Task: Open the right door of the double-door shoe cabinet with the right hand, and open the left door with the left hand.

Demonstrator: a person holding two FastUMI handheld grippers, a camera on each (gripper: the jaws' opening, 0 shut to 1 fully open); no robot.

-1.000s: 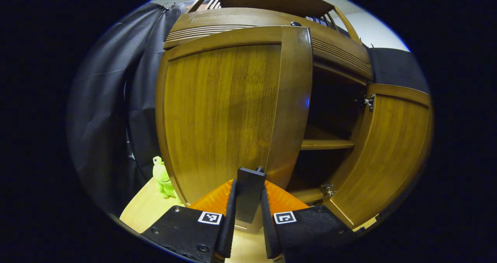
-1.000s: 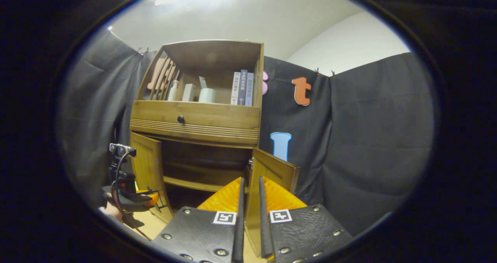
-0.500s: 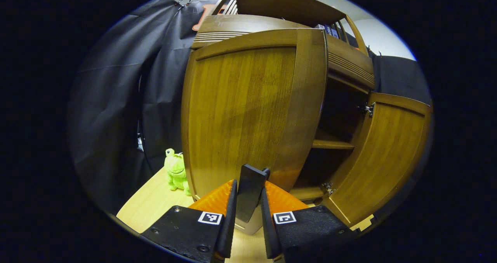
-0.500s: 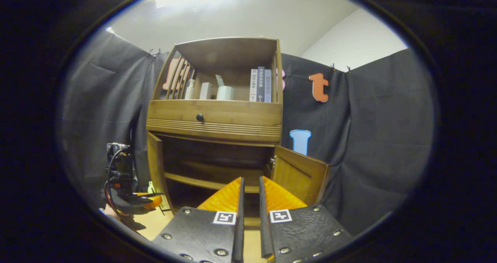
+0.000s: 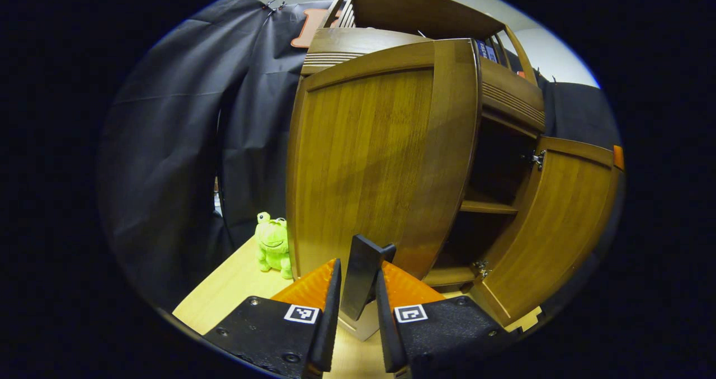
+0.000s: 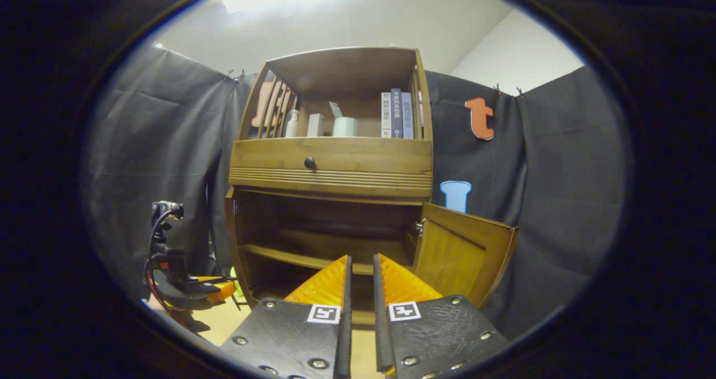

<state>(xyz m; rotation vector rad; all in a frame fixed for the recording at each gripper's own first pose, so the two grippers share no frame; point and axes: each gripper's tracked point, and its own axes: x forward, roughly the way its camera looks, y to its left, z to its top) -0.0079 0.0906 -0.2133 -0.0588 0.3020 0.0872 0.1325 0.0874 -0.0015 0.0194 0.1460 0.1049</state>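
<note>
The wooden shoe cabinet (image 6: 335,169) stands with both lower doors swung out. In the left gripper view, my left gripper (image 5: 358,264) is shut on the dark flat handle (image 5: 363,270) of the left door (image 5: 380,155), which stands well out from the cabinet. The right door (image 5: 554,222) hangs open on its hinges. In the right gripper view, my right gripper (image 6: 359,259) is back from the cabinet, its fingers nearly together with nothing between them. The right door (image 6: 458,250) is apart from it, to the right. The left gripper (image 6: 215,287) shows at the left door's edge (image 6: 230,233).
A green plush frog (image 5: 272,245) sits on the light wooden table (image 5: 224,301) left of the cabinet. Books (image 6: 396,113) and small containers (image 6: 344,126) fill the top shelf above a drawer with a dark knob (image 6: 309,161). Black cloth walls surround the booth.
The left door has swung further out with my left gripper on its handle. My right gripper has shifted, so the right door now lies to its right instead of straight ahead.
</note>
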